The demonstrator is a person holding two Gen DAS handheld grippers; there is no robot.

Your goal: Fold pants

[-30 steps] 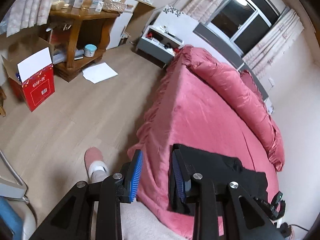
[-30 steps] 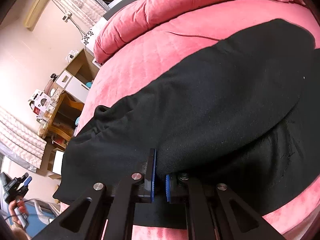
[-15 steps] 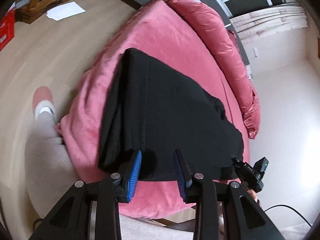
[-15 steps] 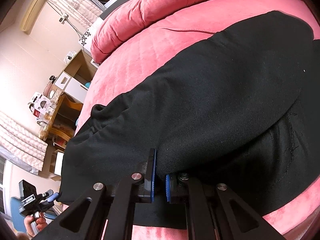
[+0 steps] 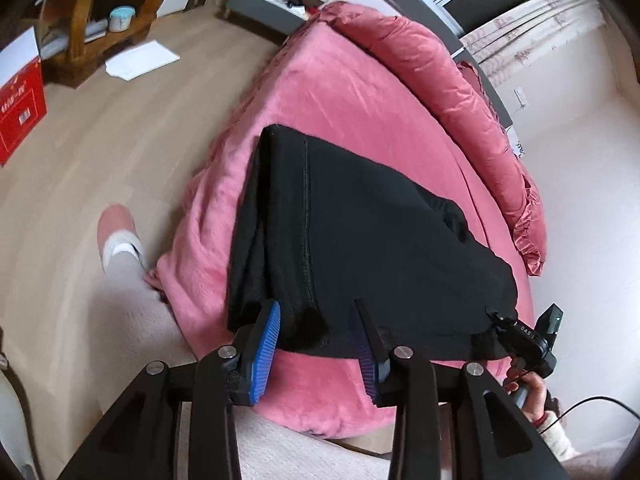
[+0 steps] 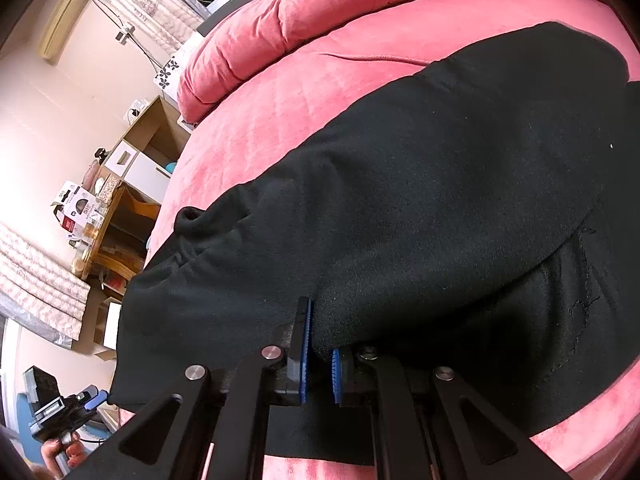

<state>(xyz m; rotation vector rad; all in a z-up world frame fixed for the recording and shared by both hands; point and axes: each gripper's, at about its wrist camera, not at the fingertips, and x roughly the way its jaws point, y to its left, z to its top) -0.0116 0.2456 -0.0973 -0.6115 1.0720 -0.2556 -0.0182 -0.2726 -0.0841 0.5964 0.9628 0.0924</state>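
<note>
Black pants point(image 5: 360, 240) lie folded across the near end of a pink bed point(image 5: 340, 92). My left gripper point(image 5: 316, 308) sits at their near left corner. Its jaws are opening, and a fold of black cloth lies between the blue pads point(image 5: 266, 340) without being pinched. In the right wrist view the pants point(image 6: 400, 200) fill the middle, and my right gripper point(image 6: 320, 328) is shut on a raised fold of their near edge. That right gripper point(image 5: 520, 332) also shows at the pants' near right corner in the left wrist view. The left gripper point(image 6: 68, 404) appears small at the lower left of the right wrist view.
A rolled pink quilt point(image 5: 440, 80) runs along the bed's far side. On the wooden floor point(image 5: 100, 152) lie a white paper point(image 5: 142, 60) and a red box point(image 5: 20, 112), beside a wooden table point(image 5: 92, 12). A person's leg and pink slipper point(image 5: 116, 228) stand left of the bed.
The left gripper came down from facing the room and floor to the pants' near left corner, and its jaws widened a little. The right gripper kept still, shut on the fold.
</note>
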